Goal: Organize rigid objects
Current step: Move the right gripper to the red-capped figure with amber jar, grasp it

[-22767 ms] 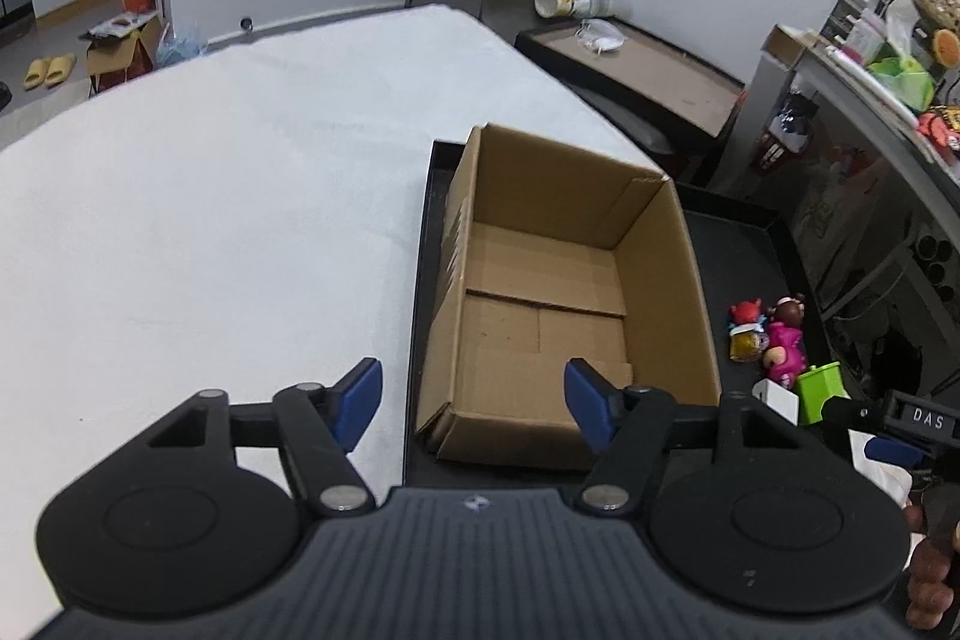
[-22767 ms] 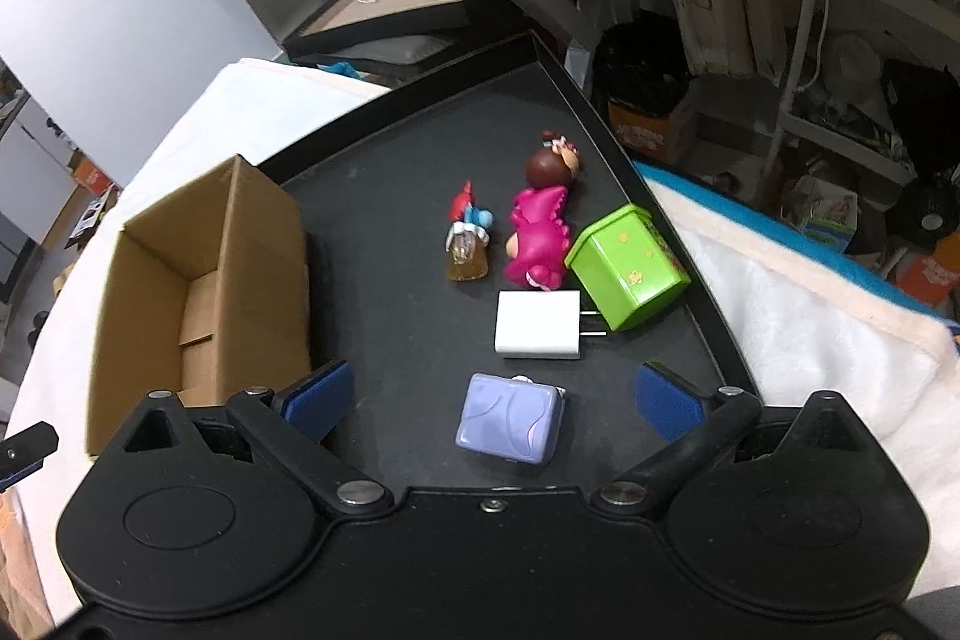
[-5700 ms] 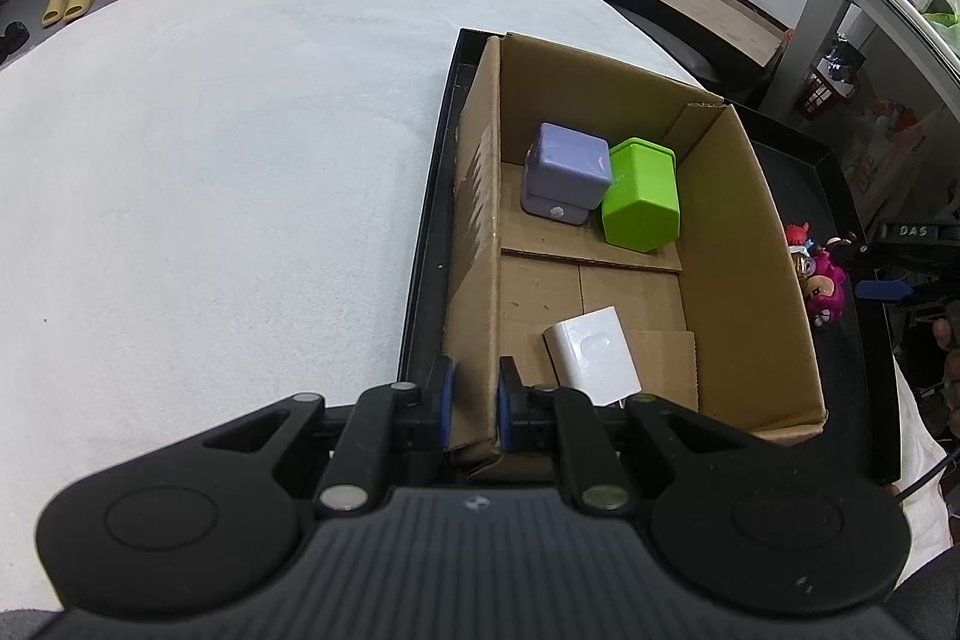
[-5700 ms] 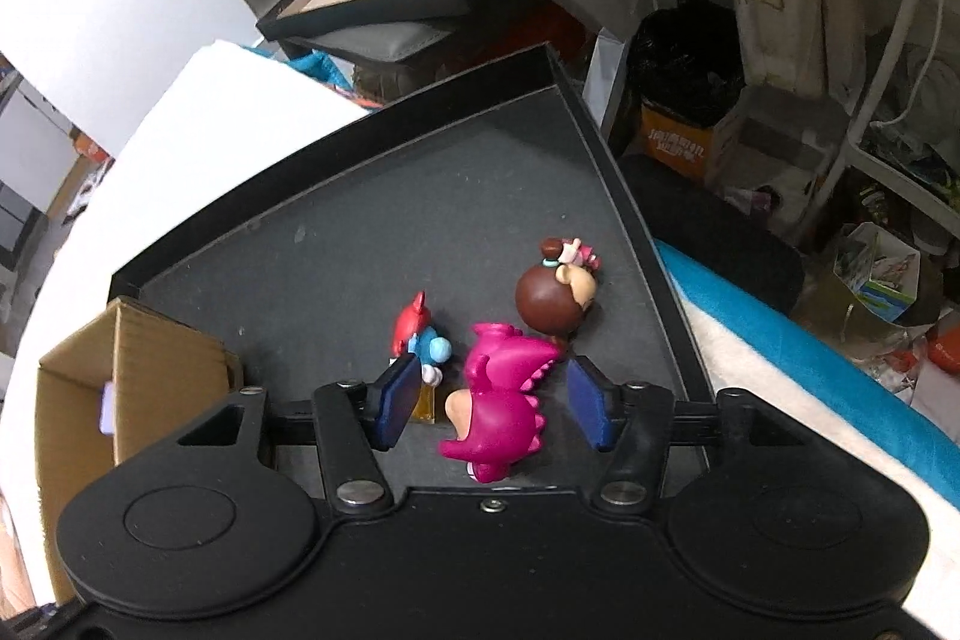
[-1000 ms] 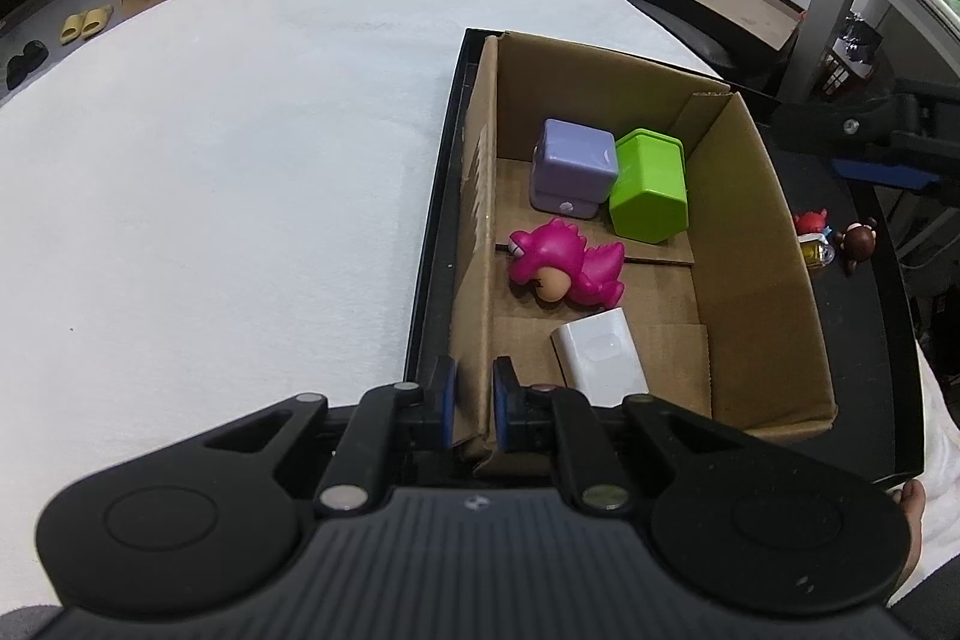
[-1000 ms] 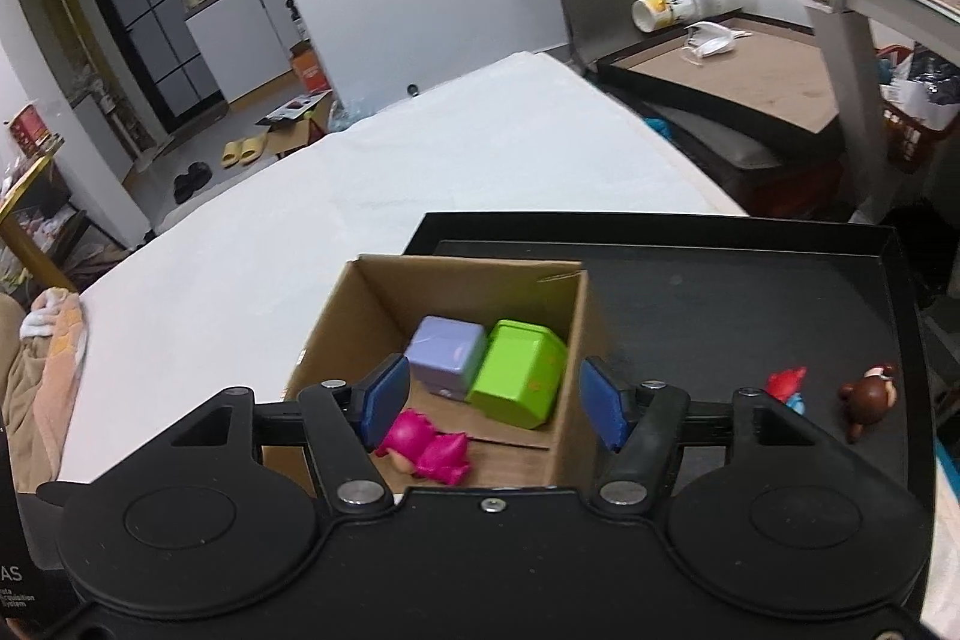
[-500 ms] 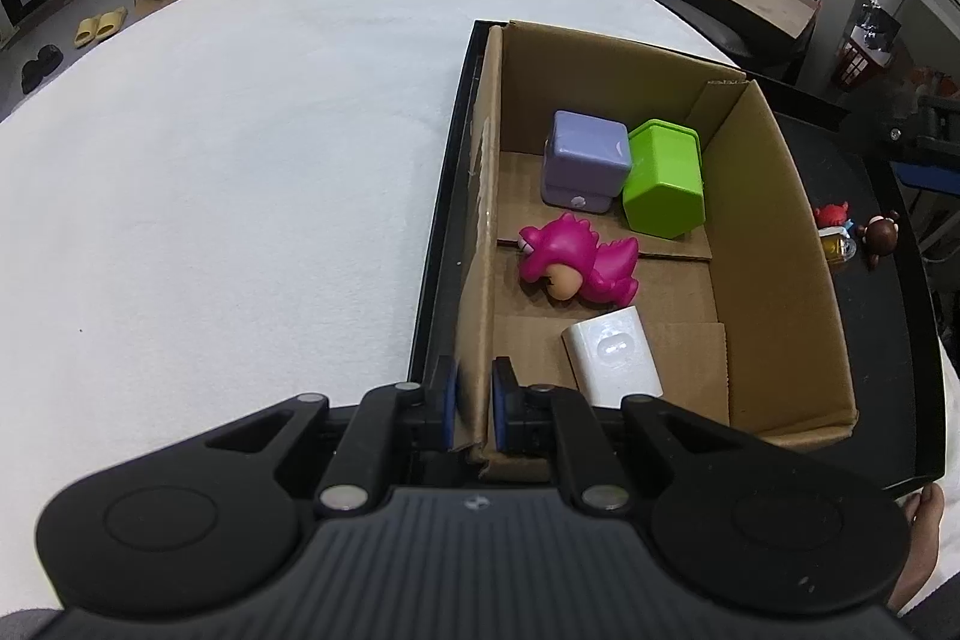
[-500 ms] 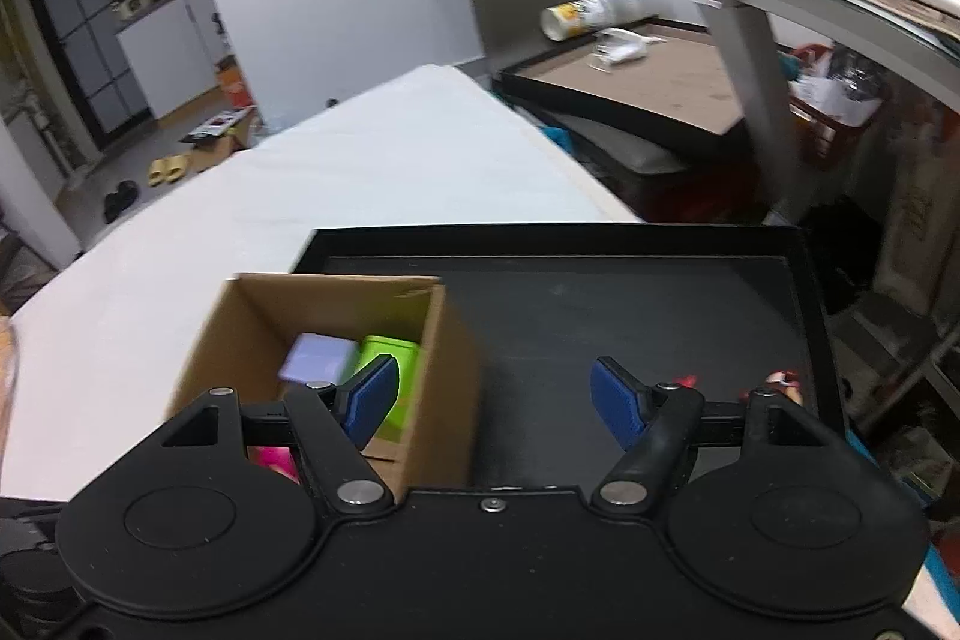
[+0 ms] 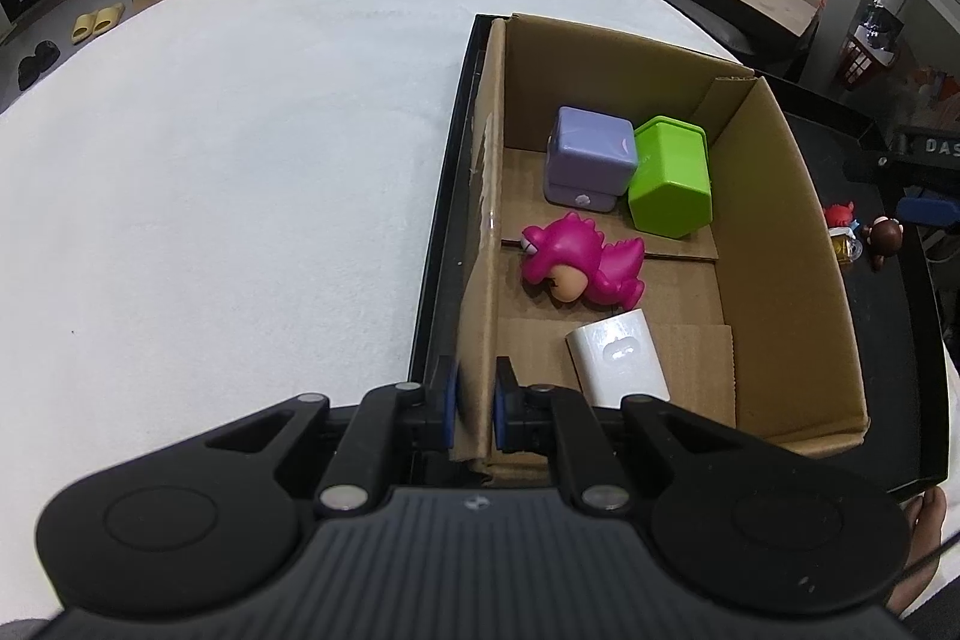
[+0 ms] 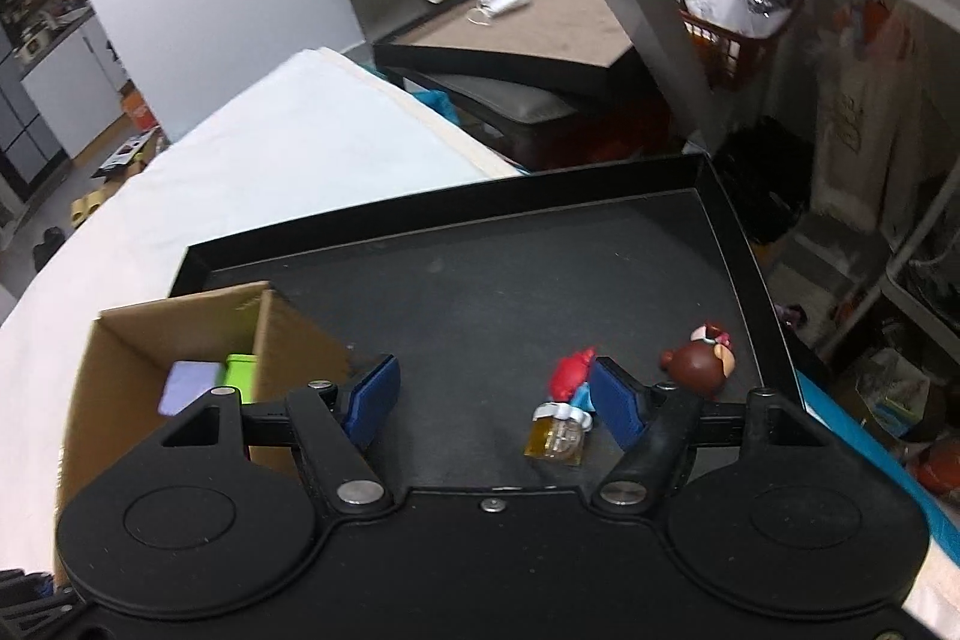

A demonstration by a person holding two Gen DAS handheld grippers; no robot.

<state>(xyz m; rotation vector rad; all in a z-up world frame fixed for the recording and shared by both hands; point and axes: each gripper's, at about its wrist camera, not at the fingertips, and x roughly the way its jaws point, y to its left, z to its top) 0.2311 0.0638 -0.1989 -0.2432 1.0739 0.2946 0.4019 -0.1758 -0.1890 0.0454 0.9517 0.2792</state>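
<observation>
On the left side of the black tray (image 9: 441,244), the near left wall of the cardboard box (image 9: 774,244) is pinched between the closed left tongs (image 9: 475,403), so the box is held steady against the white-covered tabletop (image 9: 240,148). Inside the box, four things are seen: a lilac cube (image 9: 591,160) and a green box (image 9: 672,184) touching side by side at the far end, a pink dinosaur figure (image 9: 579,262) lying on its side in the middle, and a white charger (image 9: 618,361) just in front of it near the tongs.

To the right, outside the box, two small figures are left on the tray floor: a red-capped figure (image 10: 567,403) on a clear amber base and, just beside it, a brown round-headed figure (image 10: 699,361). The right tongs (image 10: 492,403) are held open and empty low above the tray, with the right pad almost against the red-capped figure and the left pad well apart from it, near the box corner.

The step in hand is judged to be the pick-up of the red-capped figure. It would be done well if the tongs were shifted a little rightward, so that the figure is centred between the pads, then lowered and closed across its body rather than its slippery base. The brown figure should be kept outside the pads, so that it is not knocked toward the tray rim.
</observation>
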